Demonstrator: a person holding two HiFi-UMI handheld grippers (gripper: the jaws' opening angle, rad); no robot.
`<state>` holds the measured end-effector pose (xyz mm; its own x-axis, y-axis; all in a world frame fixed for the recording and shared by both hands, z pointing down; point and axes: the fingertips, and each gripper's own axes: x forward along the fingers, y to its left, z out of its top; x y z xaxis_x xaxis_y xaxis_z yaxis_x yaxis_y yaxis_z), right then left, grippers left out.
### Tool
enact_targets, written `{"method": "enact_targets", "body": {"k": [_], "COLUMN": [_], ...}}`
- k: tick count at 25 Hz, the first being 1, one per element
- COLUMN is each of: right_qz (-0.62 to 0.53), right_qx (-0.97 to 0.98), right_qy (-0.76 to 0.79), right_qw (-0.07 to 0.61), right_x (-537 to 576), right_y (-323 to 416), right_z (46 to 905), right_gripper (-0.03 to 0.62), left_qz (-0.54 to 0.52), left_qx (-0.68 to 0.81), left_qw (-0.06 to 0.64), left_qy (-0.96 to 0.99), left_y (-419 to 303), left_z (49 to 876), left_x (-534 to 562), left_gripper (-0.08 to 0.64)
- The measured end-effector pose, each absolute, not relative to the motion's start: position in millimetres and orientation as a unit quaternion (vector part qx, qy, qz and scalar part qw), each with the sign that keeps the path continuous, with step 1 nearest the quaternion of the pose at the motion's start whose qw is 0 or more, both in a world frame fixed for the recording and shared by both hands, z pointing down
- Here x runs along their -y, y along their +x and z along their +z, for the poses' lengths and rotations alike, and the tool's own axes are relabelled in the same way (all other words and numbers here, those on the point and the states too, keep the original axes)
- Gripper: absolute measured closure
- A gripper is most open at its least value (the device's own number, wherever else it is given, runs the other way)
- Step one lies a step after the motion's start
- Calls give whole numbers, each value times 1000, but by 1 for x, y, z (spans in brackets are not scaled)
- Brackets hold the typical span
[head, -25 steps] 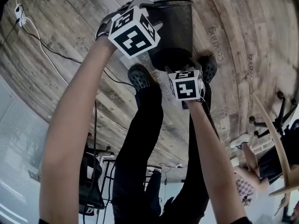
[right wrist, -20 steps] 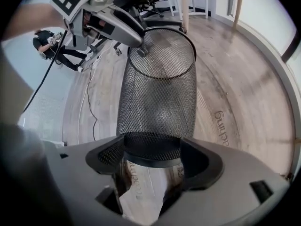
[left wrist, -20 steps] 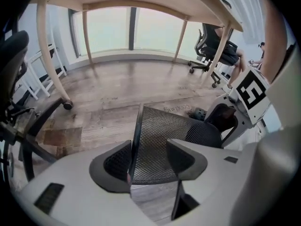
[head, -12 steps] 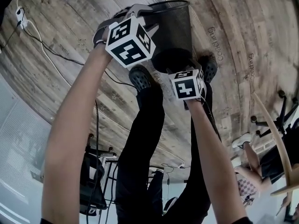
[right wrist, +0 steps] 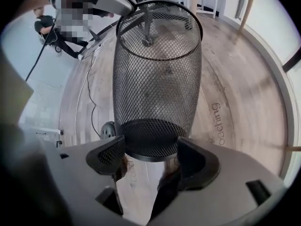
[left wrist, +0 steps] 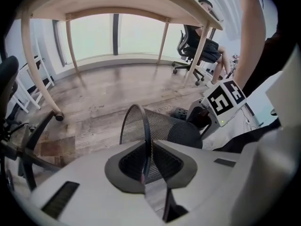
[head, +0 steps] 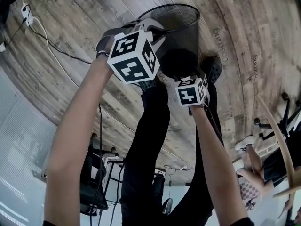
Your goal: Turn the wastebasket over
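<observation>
1. A person holds a black mesh wastebasket (right wrist: 157, 74) above the wooden floor (head: 244, 27), with a hand-held gripper at each end.
2. The left hand-held gripper (left wrist: 146, 167) has just been closing its jaws. They stand almost together, and the thin wire rim (left wrist: 140, 121) of the basket's mouth is pinched between the pads.
3. The right hand-held gripper (right wrist: 151, 157) is spread wide, its two pads set against opposite sides of the round base (right wrist: 153, 138), which fills the gap between them.
4. The wastebasket hangs tilted on its side. Its mouth points away from the right hand-held gripper and its base is the end nearer the person's legs.
5. A dark shoe (head: 214, 68) shows on the floorboards just beside the base in the head view.
</observation>
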<state>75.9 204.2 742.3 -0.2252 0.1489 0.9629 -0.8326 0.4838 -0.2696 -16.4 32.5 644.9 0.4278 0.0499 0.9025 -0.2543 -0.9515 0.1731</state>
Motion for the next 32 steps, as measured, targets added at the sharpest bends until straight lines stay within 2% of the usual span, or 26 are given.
{"method": "enact_targets", "body": {"k": [2, 6, 20, 23, 27, 30, 32], "right_qz": [441, 449, 539, 549, 555, 551, 554], "right_qx": [657, 672, 693, 686, 661, 641, 633], "right_qy": [269, 287, 328, 319, 305, 314, 314], "right_qw": [549, 514, 348, 355, 401, 432, 441], "right_x": [-202, -183, -91, -93, -118, -138, -152], "right_y": [80, 89, 120, 119, 121, 134, 139], "right_z": [737, 712, 592, 590, 609, 621, 626], "right_gripper": [248, 310, 345, 350, 357, 433, 460], "left_qz": [524, 518, 513, 496, 479, 475, 475], "left_qx": [58, 50, 51, 58, 58, 46, 38], "left_qw": [148, 153, 202, 227, 242, 243, 241], "left_qy": [837, 840, 833, 836, 842, 844, 845], "left_y": [-13, -6, 40, 55, 75, 86, 92], "left_z": [636, 622, 599, 597, 598, 598, 599], "left_x": [-44, -73, -175, -193, -209, -224, -236], "left_gripper": [510, 514, 517, 517, 517, 517, 517]}}
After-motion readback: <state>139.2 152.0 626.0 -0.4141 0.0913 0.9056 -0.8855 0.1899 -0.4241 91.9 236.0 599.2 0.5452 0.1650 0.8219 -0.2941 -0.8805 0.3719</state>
